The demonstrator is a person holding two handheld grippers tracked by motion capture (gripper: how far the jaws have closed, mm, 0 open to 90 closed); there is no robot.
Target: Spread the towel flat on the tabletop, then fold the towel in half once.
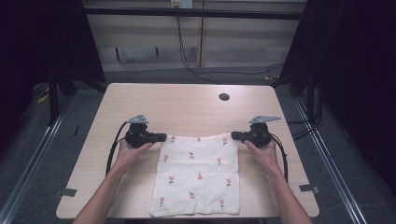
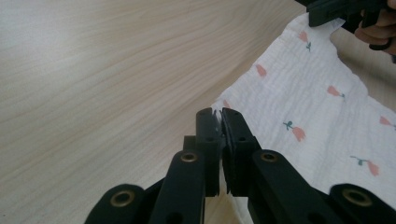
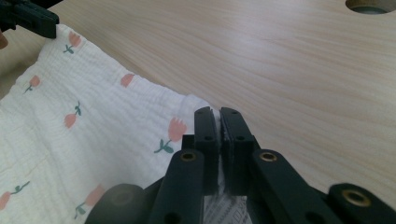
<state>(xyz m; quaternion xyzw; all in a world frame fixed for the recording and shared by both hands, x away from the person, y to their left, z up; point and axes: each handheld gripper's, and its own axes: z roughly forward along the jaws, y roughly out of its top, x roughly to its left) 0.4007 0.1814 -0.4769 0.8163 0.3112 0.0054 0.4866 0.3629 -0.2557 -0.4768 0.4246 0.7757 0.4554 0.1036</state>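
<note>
Fingers of the left gripper (image 2: 219, 116) are being kept pressed together on the far left corner of the cloth (image 1: 198, 175), with a sliver of white fabric pinched between the pads; no gap is being left beyond the fabric itself. The right gripper (image 3: 219, 114) is being held the same way, its fingers closed narrow on the far right corner, where a thin edge of cloth is being squeezed between them.

The cloth, white with small pink flowers, is being held spread over the near middle of the counter (image 1: 187, 105), its far edge being stretched between the two grippers and its near edge lying at the counter's front rim. In the high view the left gripper (image 1: 159, 137) and the right gripper (image 1: 236, 136) are being held at opposite ends of that far edge, well apart, each cradled in a hand.

A round hole (image 1: 224, 97) is being shown in the counter beyond the cloth, toward the far right, well apart from both grippers. Black cables (image 1: 187, 56) are being seen trailing across the floor behind the counter. Nothing is lying between the grippers and the cloth corners.
</note>
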